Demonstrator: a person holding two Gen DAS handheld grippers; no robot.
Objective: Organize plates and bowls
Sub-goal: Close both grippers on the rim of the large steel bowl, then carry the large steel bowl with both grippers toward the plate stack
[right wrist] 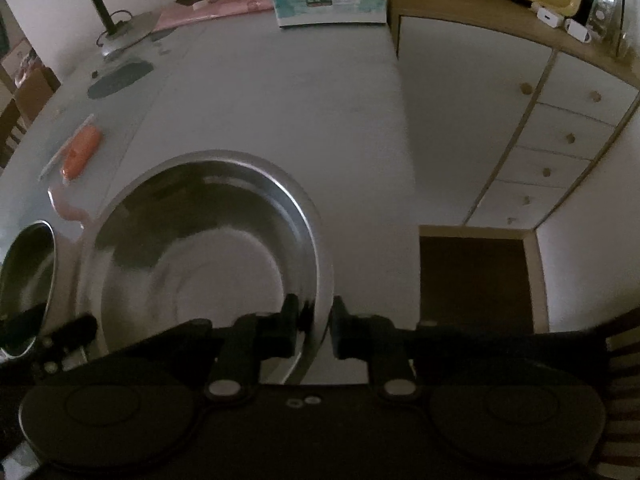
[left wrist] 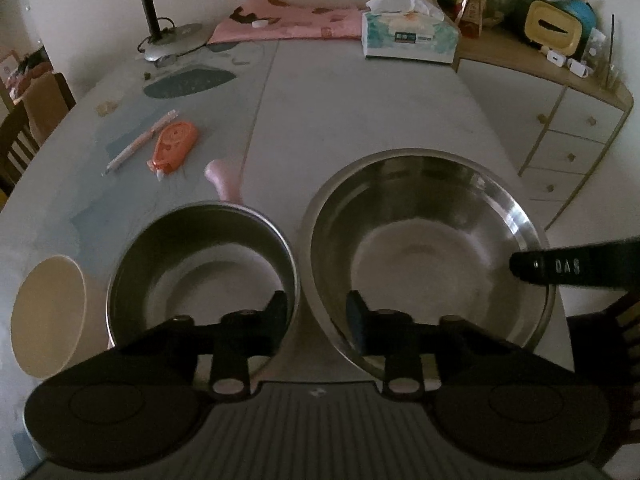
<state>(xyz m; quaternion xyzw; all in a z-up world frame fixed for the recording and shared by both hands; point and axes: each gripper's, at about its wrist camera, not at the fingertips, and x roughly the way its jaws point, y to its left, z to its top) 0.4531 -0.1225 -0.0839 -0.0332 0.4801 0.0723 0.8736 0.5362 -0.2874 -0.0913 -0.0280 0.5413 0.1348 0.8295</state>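
Observation:
A large steel bowl [left wrist: 428,248] sits on the grey table [left wrist: 360,112], right of a smaller steel pot [left wrist: 204,272] with a pink handle [left wrist: 224,180]. A cream cup [left wrist: 48,316] lies on its side at the left. My left gripper [left wrist: 318,316] is open, with one finger over the pot and the other over the large bowl. My right gripper [right wrist: 314,332] has its fingers either side of the right rim of the large bowl [right wrist: 208,264], close to it; contact is unclear. The right gripper's finger also shows in the left wrist view [left wrist: 560,268]. The pot [right wrist: 24,284] shows at the left.
An orange correction-tape dispenser [left wrist: 174,146] and a pen [left wrist: 140,142] lie at the left. A tissue box [left wrist: 410,36], a lamp base [left wrist: 172,40] and a pink cloth [left wrist: 292,20] stand at the back. A drawer cabinet [right wrist: 552,140] stands to the right of the table edge.

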